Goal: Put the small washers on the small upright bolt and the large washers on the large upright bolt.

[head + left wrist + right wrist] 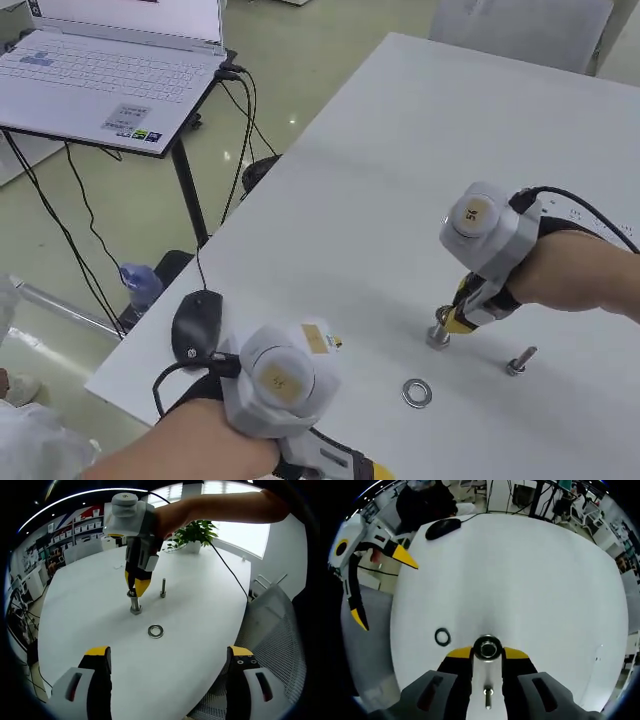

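The large upright bolt stands on the white table. My right gripper hangs over its top, shut on a large washer that rings the bolt's tip. The small upright bolt stands just right of it. A second large washer lies flat on the table in front. In the left gripper view the large bolt, the small bolt and the loose washer lie ahead, with my left gripper open and holding nothing.
A black mouse with its cable sits near the table's left corner. Off the table to the left, a laptop rests on a stand with cables hanging down. A grey chair stands beside the table edge.
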`<action>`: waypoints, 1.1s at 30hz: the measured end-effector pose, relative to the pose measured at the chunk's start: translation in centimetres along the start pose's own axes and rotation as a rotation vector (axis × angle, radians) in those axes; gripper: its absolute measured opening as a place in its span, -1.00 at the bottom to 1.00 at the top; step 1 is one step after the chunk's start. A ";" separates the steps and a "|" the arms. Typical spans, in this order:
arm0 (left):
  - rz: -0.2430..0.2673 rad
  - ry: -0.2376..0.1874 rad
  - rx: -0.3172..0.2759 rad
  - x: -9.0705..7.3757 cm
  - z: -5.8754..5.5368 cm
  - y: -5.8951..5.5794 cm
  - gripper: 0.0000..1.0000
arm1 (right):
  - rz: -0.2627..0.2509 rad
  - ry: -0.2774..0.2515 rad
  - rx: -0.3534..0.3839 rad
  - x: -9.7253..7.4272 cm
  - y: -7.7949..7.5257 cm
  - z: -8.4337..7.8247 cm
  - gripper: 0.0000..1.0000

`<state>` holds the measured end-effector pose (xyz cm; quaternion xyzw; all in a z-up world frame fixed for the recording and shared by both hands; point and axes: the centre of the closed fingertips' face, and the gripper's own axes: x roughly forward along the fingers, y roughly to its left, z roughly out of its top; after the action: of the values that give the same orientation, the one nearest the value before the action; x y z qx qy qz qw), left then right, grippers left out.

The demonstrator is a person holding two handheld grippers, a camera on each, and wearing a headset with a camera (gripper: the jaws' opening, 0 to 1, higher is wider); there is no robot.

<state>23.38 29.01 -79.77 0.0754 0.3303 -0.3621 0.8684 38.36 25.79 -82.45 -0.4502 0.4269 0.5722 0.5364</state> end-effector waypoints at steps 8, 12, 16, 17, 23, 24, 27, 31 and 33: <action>0.006 -0.010 -0.009 -0.1 0.1 0.1 0.99 | 0.005 0.021 -0.002 1.0 0.6 -0.2 -0.57; 0.010 -0.006 -0.014 -0.3 -0.1 0.2 0.99 | 0.006 0.022 0.004 1.4 0.8 -0.3 -0.57; 0.011 -0.007 -0.015 -0.3 -0.1 0.1 0.99 | 0.007 0.026 0.013 2.0 0.8 -0.5 -0.57; 0.012 -0.007 -0.014 -0.3 -0.1 0.1 0.99 | 0.007 0.024 0.011 2.0 0.8 -0.5 -0.57; 0.011 -0.006 -0.013 -0.2 0.0 0.0 0.99 | 0.001 0.031 0.006 2.8 0.7 -0.7 -0.57; 0.011 -0.007 -0.013 -0.2 0.0 0.0 0.99 | 0.001 0.029 0.007 2.8 0.7 -0.7 -0.57; 0.011 -0.004 -0.013 -0.3 0.0 0.0 0.97 | -0.001 0.031 0.013 2.9 0.6 -0.8 -0.57; 0.011 0.000 -0.014 -0.4 -0.1 0.0 0.95 | 0.003 0.035 0.019 3.0 0.6 -0.9 -0.56; 0.012 0.001 -0.014 -0.4 -0.2 0.1 0.95 | 0.005 0.039 0.022 3.1 0.5 -1.0 -0.56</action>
<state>23.11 29.35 -79.70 0.0716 0.3328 -0.3545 0.8709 37.82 25.50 -85.74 -0.4544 0.4446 0.5598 0.5315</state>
